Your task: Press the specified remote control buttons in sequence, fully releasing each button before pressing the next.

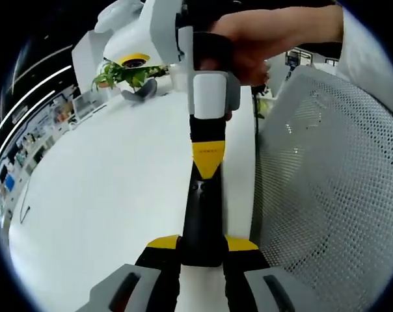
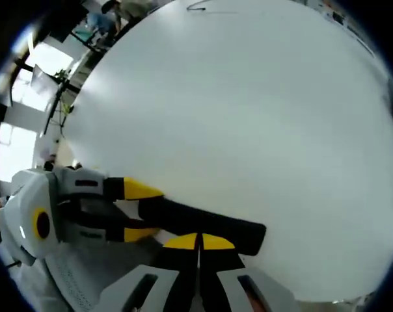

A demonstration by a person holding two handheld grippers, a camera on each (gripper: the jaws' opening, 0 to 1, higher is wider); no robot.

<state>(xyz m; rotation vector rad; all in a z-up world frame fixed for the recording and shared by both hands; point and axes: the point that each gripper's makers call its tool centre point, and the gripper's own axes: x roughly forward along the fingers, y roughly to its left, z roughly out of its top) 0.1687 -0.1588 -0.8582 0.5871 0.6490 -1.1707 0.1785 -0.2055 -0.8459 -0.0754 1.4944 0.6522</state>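
A long black remote control [image 1: 200, 211] lies lengthwise over the white table [image 1: 105, 195]. My left gripper [image 1: 202, 244] is shut on its near end, with a yellow-tipped jaw on each side. My right gripper [image 1: 207, 162], held by a hand [image 1: 261, 39], comes down from the top with its jaws shut to a single yellow point. That point rests on the remote's top face, near its far end. In the right gripper view the shut right gripper [image 2: 200, 242] touches the remote control [image 2: 213, 224], and the left gripper [image 2: 136, 211] holds it from the left. Which button lies under the tip is hidden.
A white mesh chair back [image 1: 333, 182] stands close along the table's right edge. A potted green plant [image 1: 128, 75] and white equipment [image 1: 128, 32] sit at the table's far end. Shelves with small items [image 1: 27, 143] line the far left.
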